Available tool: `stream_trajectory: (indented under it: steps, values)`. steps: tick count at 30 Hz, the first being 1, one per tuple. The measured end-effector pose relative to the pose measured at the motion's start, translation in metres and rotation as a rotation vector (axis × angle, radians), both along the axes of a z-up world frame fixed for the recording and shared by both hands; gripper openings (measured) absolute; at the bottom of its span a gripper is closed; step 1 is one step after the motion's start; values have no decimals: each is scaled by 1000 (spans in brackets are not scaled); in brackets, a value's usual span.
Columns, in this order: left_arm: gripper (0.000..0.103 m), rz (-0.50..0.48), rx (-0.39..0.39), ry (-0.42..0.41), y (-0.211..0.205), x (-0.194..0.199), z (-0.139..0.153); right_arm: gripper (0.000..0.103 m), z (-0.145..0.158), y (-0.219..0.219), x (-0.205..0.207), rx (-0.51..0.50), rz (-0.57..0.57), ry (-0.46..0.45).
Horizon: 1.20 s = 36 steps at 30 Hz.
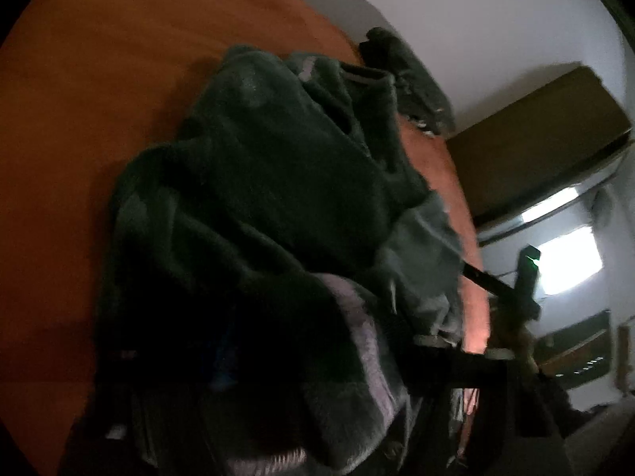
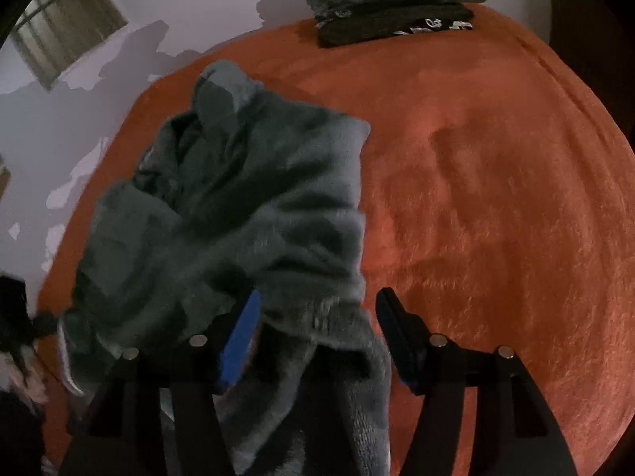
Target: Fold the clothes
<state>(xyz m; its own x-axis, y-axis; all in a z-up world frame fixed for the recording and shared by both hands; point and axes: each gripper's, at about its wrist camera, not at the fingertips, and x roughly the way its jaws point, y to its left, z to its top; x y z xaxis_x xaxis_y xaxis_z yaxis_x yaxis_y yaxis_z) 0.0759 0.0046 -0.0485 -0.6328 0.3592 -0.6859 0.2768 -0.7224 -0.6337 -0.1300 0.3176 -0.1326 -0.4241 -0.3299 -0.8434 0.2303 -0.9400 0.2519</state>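
A dark green fleece garment (image 2: 238,206) lies crumpled on an orange blanket (image 2: 496,182). It fills the left wrist view (image 1: 258,198). My right gripper (image 2: 317,329) is open, its blue-padded fingers (image 2: 238,341) spread wide, with a fold of the fleece lying between them. The left gripper's fingers are buried under the dark fleece in the left wrist view, so their state does not show. The other gripper's black frame (image 1: 528,277) shows at the right of that view.
A stack of folded dark clothes (image 2: 393,4) sits at the far edge of the blanket, also seen in the left wrist view (image 1: 412,79). A white wall (image 2: 178,8) stands behind it. A brown cabinet (image 1: 547,135) and a bright window (image 1: 567,261) are at the right.
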Motion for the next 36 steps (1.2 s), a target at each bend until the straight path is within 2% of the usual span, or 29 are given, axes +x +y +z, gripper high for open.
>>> stream_trajectory:
  steps: [1,2,3,5,8,11,13,15,16,17,18,19,20,21,22,25,27,28,29,31,32,34,36]
  values:
    - [8,21,-19,-1,2,-6,3,42,-5,-3,0,27,14,0]
    - [8,37,-35,14,3,-7,7,25,-7,-4,-1,46,17,9]
    - [8,61,-66,47,2,-9,17,16,-8,-3,-3,62,18,20]
    - [7,99,-117,115,0,-13,41,13,2,5,-3,81,-44,59]
    - [8,126,-149,202,-10,-23,77,12,23,21,15,98,-122,155]
    - [9,107,-188,187,-16,-40,76,12,14,31,20,134,-134,153]
    - [14,85,-212,107,-19,-59,56,12,-9,36,14,151,-133,109]
    - [19,95,-247,-35,-22,-77,25,14,-34,42,4,136,-142,36]
    - [22,95,-223,-92,-25,-80,13,15,-38,46,2,103,-154,14]
    - [25,97,-161,-132,-30,-76,4,16,-39,51,1,65,-167,-2]
    - [28,105,-70,-128,-34,-68,-1,24,-34,56,2,21,-181,-6]
    - [39,109,-2,-85,-36,-56,0,32,-24,62,5,-18,-199,1]
    - [59,111,-5,-62,-36,-48,5,50,-14,67,9,-43,-207,22]
    - [68,114,-8,-38,-35,-40,9,60,-4,71,12,-66,-212,47]
    - [76,105,-32,-25,-32,-36,13,61,6,75,15,-88,-218,72]
    - [76,72,-57,-22,-19,-38,14,61,33,73,13,-116,-195,120]
    - [74,51,-54,-16,-9,-42,7,61,42,54,-3,-104,-146,117]
    - [61,42,-62,-7,-6,-43,5,61,44,44,-10,-97,-123,113]
    - [11,20,-79,6,4,-46,4,61,45,31,-23,-75,-102,104]
    - [5,-55,-155,-13,30,-48,7,61,50,7,-43,4,-50,89]
    - [5,-39,-210,-17,34,-39,15,61,53,-5,-54,53,-20,83]
    - [5,-23,-189,-5,37,-24,21,61,42,-24,-77,142,10,18]
    - [5,-20,-192,-4,41,-9,23,45,25,-39,-100,220,30,-62]
